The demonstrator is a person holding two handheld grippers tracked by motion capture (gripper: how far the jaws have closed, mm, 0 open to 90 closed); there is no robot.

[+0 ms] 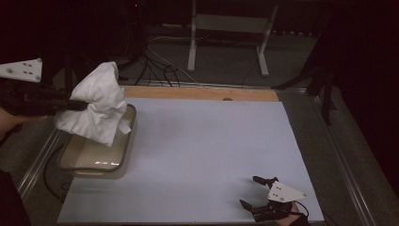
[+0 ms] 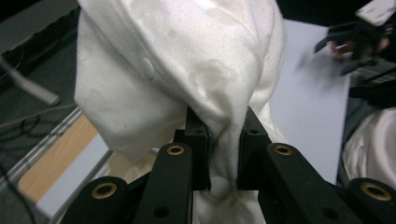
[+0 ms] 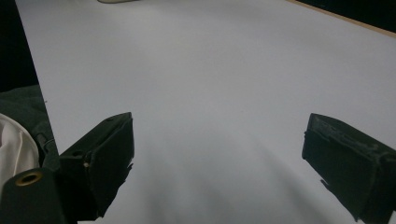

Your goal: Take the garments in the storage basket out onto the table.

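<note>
While left gripper (image 2: 223, 154) pinches crumpled white cloth (image 1: 98, 103), right gripper (image 1: 256, 192) fingers spread.

White cloth (image 2: 196, 79), faintly blotched, pinched between black fingers (image 2: 196, 140); pale blue sheet (image 3: 224, 70) spreads beyond the other black fingers (image 3: 107, 154).

One white cloth (image 1: 98, 106), one tub (image 1: 75, 157), one pale mat (image 1: 202, 155), and two hand-held grippers: left (image 1: 83, 104), right (image 1: 253, 192).
</note>
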